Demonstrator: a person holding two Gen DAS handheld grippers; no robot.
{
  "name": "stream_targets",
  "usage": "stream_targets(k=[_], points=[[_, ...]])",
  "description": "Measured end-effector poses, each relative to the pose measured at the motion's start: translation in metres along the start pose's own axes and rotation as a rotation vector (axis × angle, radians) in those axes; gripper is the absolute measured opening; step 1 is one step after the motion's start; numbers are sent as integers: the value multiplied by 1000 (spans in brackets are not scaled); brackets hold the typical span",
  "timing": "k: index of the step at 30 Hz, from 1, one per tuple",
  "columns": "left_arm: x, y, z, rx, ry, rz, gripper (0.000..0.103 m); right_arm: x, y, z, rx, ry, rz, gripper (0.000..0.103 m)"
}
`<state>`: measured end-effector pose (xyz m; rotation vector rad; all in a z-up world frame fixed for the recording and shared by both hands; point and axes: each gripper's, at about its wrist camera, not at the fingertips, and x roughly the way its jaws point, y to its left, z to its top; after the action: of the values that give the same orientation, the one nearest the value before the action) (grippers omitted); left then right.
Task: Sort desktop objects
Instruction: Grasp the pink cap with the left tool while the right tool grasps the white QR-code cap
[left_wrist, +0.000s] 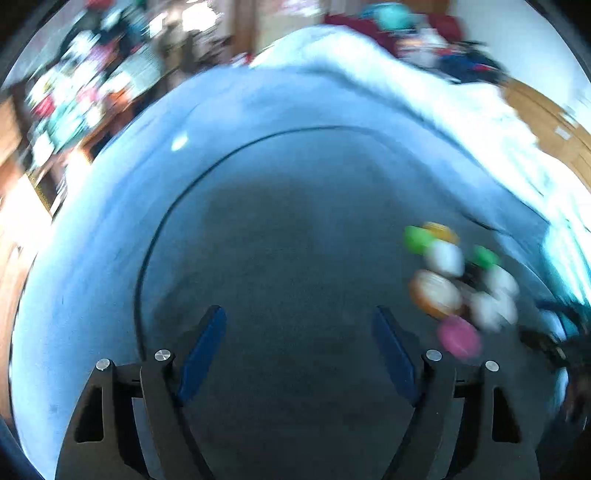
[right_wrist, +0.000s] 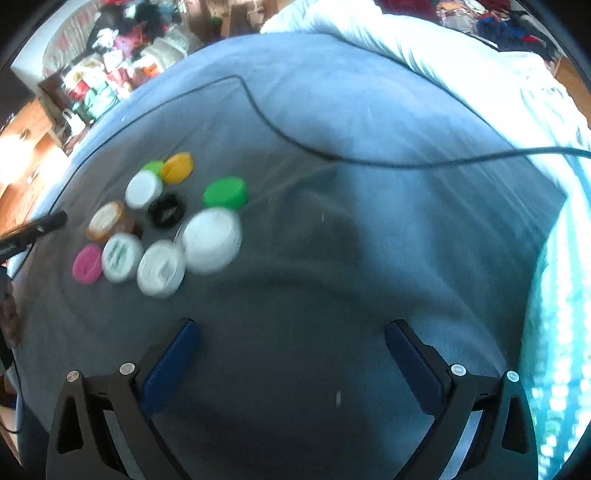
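A cluster of several round lids lies on a blue-grey cloth (right_wrist: 332, 240). Among them are a green lid (right_wrist: 225, 192), a yellow lid (right_wrist: 178, 168), a black lid (right_wrist: 166, 209), a pink lid (right_wrist: 88, 263), an orange-rimmed lid (right_wrist: 107, 220) and a large white lid (right_wrist: 211, 240). My right gripper (right_wrist: 292, 326) hangs open to the right of and nearer than the cluster, nothing between its pads. In the blurred left wrist view the same lids sit at the right, with the pink lid (left_wrist: 460, 336) nearest. My left gripper (left_wrist: 299, 312) is open and empty over bare cloth left of them.
A black cable (right_wrist: 369, 160) curves across the cloth behind the lids, and the cable (left_wrist: 147, 258) also arcs around the left gripper. A white duvet (right_wrist: 424, 44) is bunched at the back. A black bar (right_wrist: 40, 224) reaches in from the left beside the lids. Cluttered shelves stand far left.
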<state>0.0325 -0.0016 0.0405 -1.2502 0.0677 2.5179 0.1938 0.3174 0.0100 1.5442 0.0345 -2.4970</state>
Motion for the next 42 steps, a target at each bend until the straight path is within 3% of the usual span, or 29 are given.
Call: stream_targets(k=[3, 5, 6, 7, 9, 12, 16, 22, 23, 24, 25, 26, 27, 36, 38, 42], points=[[-20, -30, -12, 78, -56, -124, 69, -3, 1, -13, -14, -17, 2, 103], [-16, -48, -10, 131, -49, -180, 65, -3, -1, -15, 6, -17, 16, 103], [-10, -55, -8, 154, -35, -187, 65, -8, 1, -14, -5, -40, 19, 100], [-4, -61, -7, 187, -16, -186, 65, -13, 6, -14, -35, -76, 29, 83], [6, -74, -15, 243, 22, -206, 65, -21, 21, -16, -127, -125, 65, 66], [14, -84, -21, 291, 44, -209, 65, -21, 32, -16, -169, -158, 160, 63], [23, -89, -20, 317, 58, -214, 65, -5, 41, -6, -172, -151, 208, 62], [26, -82, -20, 302, 87, -240, 65, 10, 47, 9, -183, -133, 271, 48], [27, -81, -20, 292, 89, -247, 65, 12, 47, 11, -180, -129, 276, 40], [27, -81, -20, 286, 87, -246, 58, 14, 46, 15, -172, -125, 276, 34], [27, -79, -20, 276, 82, -230, 50, 15, 45, 18, -164, -122, 283, 33], [27, -77, -20, 261, 74, -211, 32, 16, 44, 20, -163, -123, 283, 33], [26, -73, -20, 240, 68, -201, 25, 16, 46, 22, -169, -127, 276, 33], [-9, -72, -23, 207, 21, -185, 25, -39, 48, 12, -158, -212, 293, 32], [-29, -75, -17, 175, -20, -164, 25, -68, 45, 18, -168, -245, 302, 32], [-69, -101, 6, 175, -129, -221, 25, -145, 24, 34, -185, -356, 305, 32]])
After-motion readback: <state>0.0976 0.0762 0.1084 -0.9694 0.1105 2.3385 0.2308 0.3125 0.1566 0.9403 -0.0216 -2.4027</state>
